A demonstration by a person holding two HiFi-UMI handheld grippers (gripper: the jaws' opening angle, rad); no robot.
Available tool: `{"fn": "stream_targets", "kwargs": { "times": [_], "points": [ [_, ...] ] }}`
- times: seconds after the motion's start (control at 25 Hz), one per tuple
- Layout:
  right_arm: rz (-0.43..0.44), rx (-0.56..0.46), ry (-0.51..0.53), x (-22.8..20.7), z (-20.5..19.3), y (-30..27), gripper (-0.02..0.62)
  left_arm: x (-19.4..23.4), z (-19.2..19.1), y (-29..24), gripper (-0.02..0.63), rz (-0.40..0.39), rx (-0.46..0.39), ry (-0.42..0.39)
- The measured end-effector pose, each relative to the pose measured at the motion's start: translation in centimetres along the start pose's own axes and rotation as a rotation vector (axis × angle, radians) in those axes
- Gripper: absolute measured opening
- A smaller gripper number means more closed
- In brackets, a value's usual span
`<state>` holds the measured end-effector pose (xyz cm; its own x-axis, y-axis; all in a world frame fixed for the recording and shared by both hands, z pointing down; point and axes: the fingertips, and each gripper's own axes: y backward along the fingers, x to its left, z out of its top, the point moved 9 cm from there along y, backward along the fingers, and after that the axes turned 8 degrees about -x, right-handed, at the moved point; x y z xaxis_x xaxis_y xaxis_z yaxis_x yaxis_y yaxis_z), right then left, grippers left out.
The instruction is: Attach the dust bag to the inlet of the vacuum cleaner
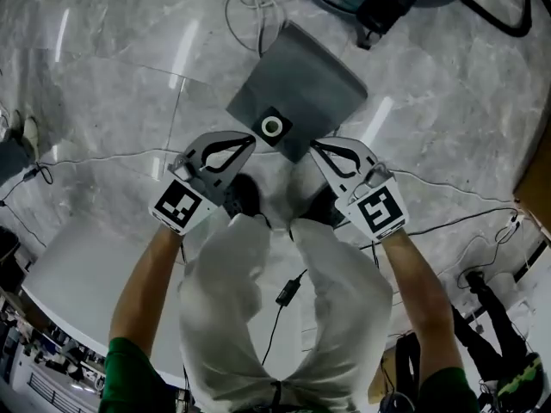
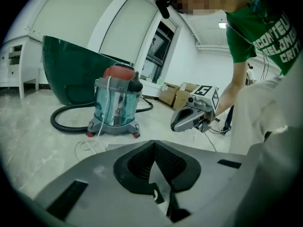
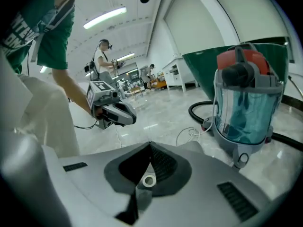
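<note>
Status: both grippers are empty. The left gripper [image 1: 250, 142] has its fingers clenched tip to tip with nothing between them. The right gripper [image 1: 315, 145] is likewise clenched on nothing. Both hang over the near end of the dust bag [image 1: 303, 83]. We cannot tell whether either touches it.

The dust bag lies flat on the floor [image 1: 95, 76]. It is grey, with its white collar ring [image 1: 272, 127] facing up at the end nearest us. The vacuum cleaner [image 2: 116, 104] stands upright beyond the bag's far end, apart from it, with its hose [image 2: 64, 123] curled beside it. We could not identify the inlet in any view.

Step in hand, as we judge it: picking up the bag, not yet begun.

Notes for doing it well:
- Release both sets of fingers before reaching the fabric, since clenched tips would only push it.
- Take the darker, probably stiffer, panel around the collar, one gripper on each side, leaving the ring clear.
- Lift evenly, because the limp body will likely sag and swing.
- Mind the white cord [image 1: 250, 7] by the bag's far end.
- Locate the inlet first, then present the ring squarely to it.
</note>
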<state>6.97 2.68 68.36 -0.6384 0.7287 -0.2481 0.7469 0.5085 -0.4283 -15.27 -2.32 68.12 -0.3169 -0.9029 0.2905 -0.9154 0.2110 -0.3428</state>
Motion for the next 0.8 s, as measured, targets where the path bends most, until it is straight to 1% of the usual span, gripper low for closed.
{"fn": "stream_targets", "kwargs": {
  "times": [0.12,0.36,0.48,0.64,0.8],
  "points": [
    [0.012,-0.011,0.028,-1.5,-3.9,-2.8,0.009,1.6,-4.4,-2.0,0.003,-0.034,-0.007,-0.059],
    [0.050,-0.070,0.067,-3.4,-9.8,-7.1,0.009,3.6,-11.6,-4.9,0.003,-0.126,-0.027,-0.122],
    [0.071,-0.092,0.065,-3.7,-12.3,-8.5,0.009,4.4,-14.7,-5.7,0.003,-0.138,-0.023,-0.142],
    [0.096,-0.088,0.068,-3.8,-15.4,-9.8,0.009,5.1,-17.4,-6.8,0.003,-0.142,-0.043,-0.142],
    [0.105,-0.095,0.067,-3.5,-17.1,-10.4,0.009,5.2,-18.4,-7.3,0.003,-0.142,-0.081,-0.138]
  ]
}}
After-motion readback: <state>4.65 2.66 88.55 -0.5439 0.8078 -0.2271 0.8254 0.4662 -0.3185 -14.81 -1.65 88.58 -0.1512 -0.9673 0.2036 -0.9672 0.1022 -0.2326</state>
